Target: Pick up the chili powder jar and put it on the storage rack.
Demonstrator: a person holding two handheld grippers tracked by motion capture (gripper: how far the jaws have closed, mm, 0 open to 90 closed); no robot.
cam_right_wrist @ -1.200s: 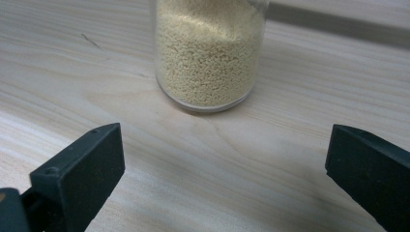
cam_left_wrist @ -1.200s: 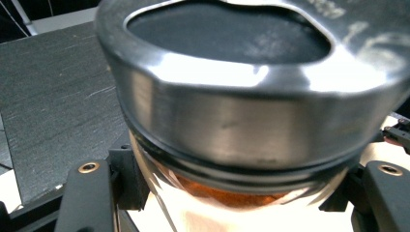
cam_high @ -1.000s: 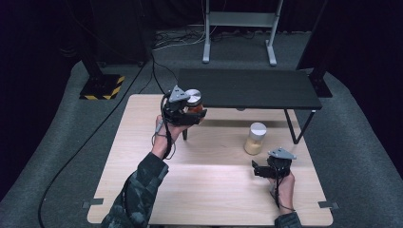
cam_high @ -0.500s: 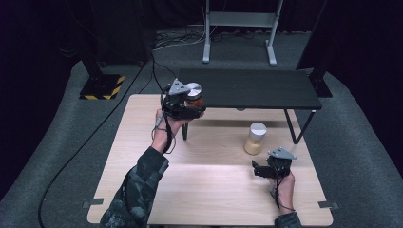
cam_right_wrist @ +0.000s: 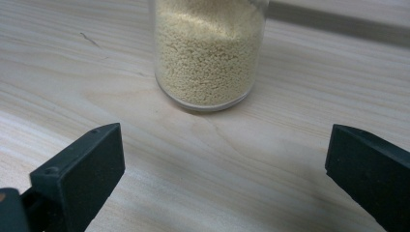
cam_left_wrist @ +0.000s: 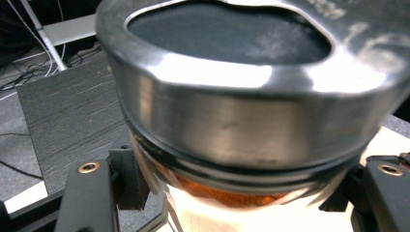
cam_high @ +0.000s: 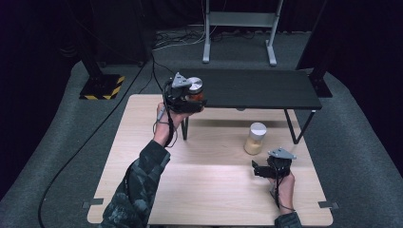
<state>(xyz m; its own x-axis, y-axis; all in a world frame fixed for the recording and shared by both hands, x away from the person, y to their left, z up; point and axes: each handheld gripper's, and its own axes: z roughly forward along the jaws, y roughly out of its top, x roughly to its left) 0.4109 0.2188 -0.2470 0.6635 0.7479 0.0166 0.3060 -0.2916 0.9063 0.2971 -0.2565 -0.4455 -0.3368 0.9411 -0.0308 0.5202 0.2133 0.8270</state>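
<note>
Gripping a steel-lidded jar of orange-brown contents (cam_high: 194, 90), left gripper (cam_high: 186, 97) raised at the black shelf's (cam_high: 256, 90) left end, right gripper (cam_high: 266, 170) jaws apart, resting on the wooden table (cam_high: 214, 190), just before the grain-filled jar (cam_high: 255, 138).

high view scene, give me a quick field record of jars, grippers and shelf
left gripper: shut on the orange-filled jar, held up at the black shelf's left end
orange-filled jar: silver metal lid, upright between the jaws
right gripper: open, low over the table, facing the grain jar
grain jar: pale yellow grains, standing on the wooden table
black shelf: raised on legs
</note>
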